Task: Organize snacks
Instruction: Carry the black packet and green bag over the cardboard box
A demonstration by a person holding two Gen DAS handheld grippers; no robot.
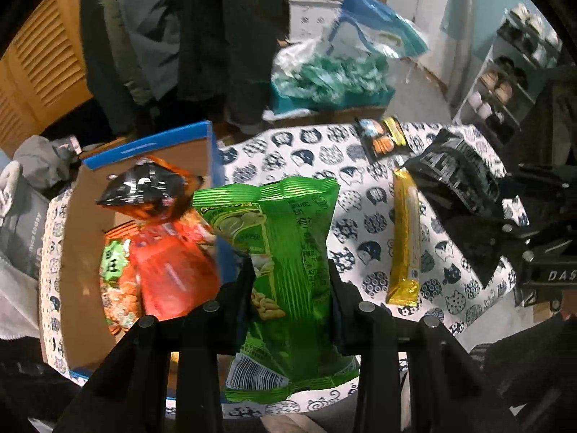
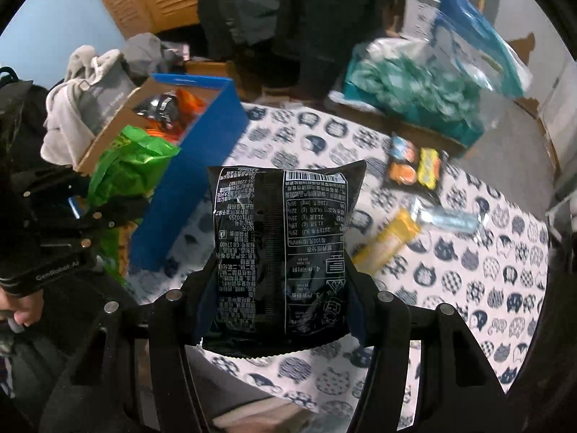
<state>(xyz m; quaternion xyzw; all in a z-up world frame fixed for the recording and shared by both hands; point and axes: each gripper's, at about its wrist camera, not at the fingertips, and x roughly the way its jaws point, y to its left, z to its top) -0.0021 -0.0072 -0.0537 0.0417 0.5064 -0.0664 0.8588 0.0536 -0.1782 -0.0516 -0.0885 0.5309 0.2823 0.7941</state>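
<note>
Between the left gripper [image 1: 288, 278] pads sits a green snack bag [image 1: 281, 252], squeezed tight, just beside the blue box [image 1: 151, 144] of snacks. Right gripper [image 2: 281, 281] is clamped on a black snack bag [image 2: 281, 245], above the cat tablecloth [image 2: 468, 288].

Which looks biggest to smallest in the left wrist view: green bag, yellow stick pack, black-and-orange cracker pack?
1. green bag, though it is held in the left gripper right at the lens, which inflates it.
2. yellow stick pack.
3. black-and-orange cracker pack, farthest back, so true size is unsure.
</note>
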